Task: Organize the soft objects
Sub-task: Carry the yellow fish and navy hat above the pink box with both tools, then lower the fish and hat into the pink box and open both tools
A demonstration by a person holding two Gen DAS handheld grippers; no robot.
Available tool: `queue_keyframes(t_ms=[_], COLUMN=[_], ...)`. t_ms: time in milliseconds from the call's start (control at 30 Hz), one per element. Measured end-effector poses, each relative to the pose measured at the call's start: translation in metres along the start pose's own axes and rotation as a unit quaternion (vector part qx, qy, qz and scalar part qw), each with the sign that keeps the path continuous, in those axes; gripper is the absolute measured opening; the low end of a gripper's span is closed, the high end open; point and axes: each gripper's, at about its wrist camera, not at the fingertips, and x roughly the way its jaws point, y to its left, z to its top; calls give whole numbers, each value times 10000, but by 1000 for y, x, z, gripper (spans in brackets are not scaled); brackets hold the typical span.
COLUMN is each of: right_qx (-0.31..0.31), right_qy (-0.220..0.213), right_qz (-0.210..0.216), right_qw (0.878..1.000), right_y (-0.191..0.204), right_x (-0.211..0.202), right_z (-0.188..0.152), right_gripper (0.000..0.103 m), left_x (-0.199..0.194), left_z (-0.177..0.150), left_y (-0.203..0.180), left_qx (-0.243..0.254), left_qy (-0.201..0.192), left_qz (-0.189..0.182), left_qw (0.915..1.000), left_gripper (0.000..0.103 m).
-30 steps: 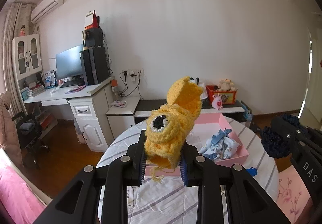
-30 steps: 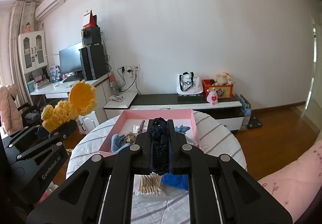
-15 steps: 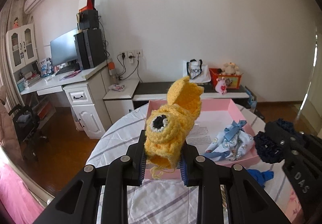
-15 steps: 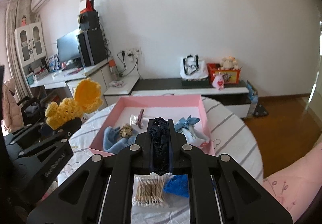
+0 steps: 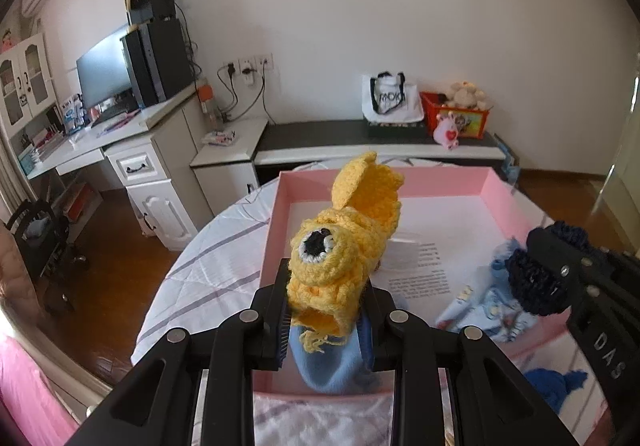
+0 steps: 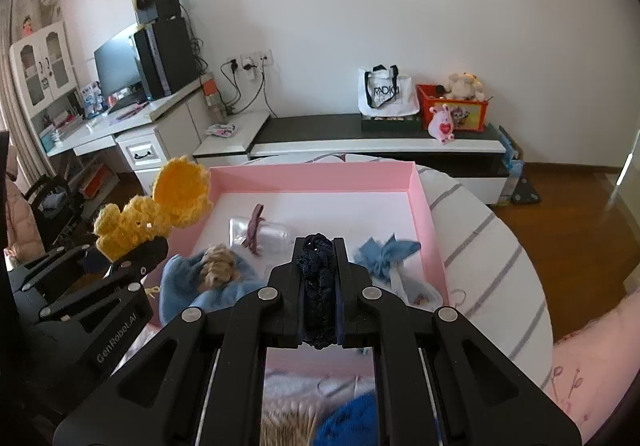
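Black left gripper (image 5: 325, 316), angled down over the pink tray (image 5: 502, 187), pinches a knobbly yellow crochet toy (image 5: 340, 246); right gripper (image 6: 319, 274) clamps dark-blue knit (image 6: 318, 286).

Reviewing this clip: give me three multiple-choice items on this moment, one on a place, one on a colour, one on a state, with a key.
1. Where does the pink box stand?
A. on the round striped table
B. on the white desk
C. on the floor

2. What colour is the crocheted toy in the left gripper?
A. red
B. yellow
C. green

3. How does the right gripper stand?
A. wide open and empty
B. shut on the dark blue knitted piece
C. lying on the table

Key:
1 A, the box rests on the striped table cloth in both views.
2 B, the toy is yellow yarn with one black-and-white eye.
3 B, the dark blue knitted piece is pinched between its closed jaws.
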Motion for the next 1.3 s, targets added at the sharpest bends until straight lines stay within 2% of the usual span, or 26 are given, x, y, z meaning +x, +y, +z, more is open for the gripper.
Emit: queue_keyframes(t_ms=[300, 600, 733, 800, 833, 867, 900, 933, 967, 1000, 1033, 1100, 1200, 1300], right_qx=[-56, 236, 372, 416, 425, 422, 407, 397, 391, 382, 375, 422, 424, 427], right_qy=[267, 557, 600, 605, 603, 596, 566, 536, 503, 480, 475, 487, 522, 595], right_qz=[-8, 199, 306, 299, 319, 328, 307, 266, 219, 177, 154, 108, 19, -50], right_qw=[9996, 9980, 9970, 9968, 9968, 9968, 9971, 9974, 9977, 9980, 9980, 9979, 9977, 9973], right_y=[-2, -20, -29, -31, -32, -31, -32, -31, -31, -31, -32, -34, -34, -35], right_x=[40, 69, 74, 75, 75, 75, 74, 73, 71, 70, 69, 70, 70, 73], right_z=[15, 16, 16, 16, 16, 16, 16, 16, 16, 16, 16, 16, 15, 14], right_gripper=[10, 12, 25, 36, 48, 62, 67, 73, 76, 78, 85, 92, 93, 99], left_x=[70, 110, 116, 107, 106, 102, 100, 98, 95, 93, 92, 87, 86, 85], left_z=[45, 54, 53, 41, 40, 35, 31, 28, 27, 25, 23, 14, 5, 4], left_y=[-2, 15, 21, 26, 27, 28, 28, 28, 28, 29, 29, 30, 25, 25], left_qx=[22, -12, -42, -48, -31, -26, -40, -63, -81, -86, -84, -104, -159, -206], left_qy=[403, 618, 644, 644, 625, 623, 634, 642, 622, 595, 576, 560, 618, 710], left_qz=[-117, -315, -377, -398, -406, -391, -374, -361, -361, -359, -352, -326, -278, -265], left_qw=[9991, 9976, 9972, 9971, 9972, 9973, 9973, 9973, 9974, 9975, 9977, 9978, 9976, 9969], left_gripper=[24, 26, 31, 33, 36, 46, 62, 69, 78, 81, 83, 91, 92, 92])
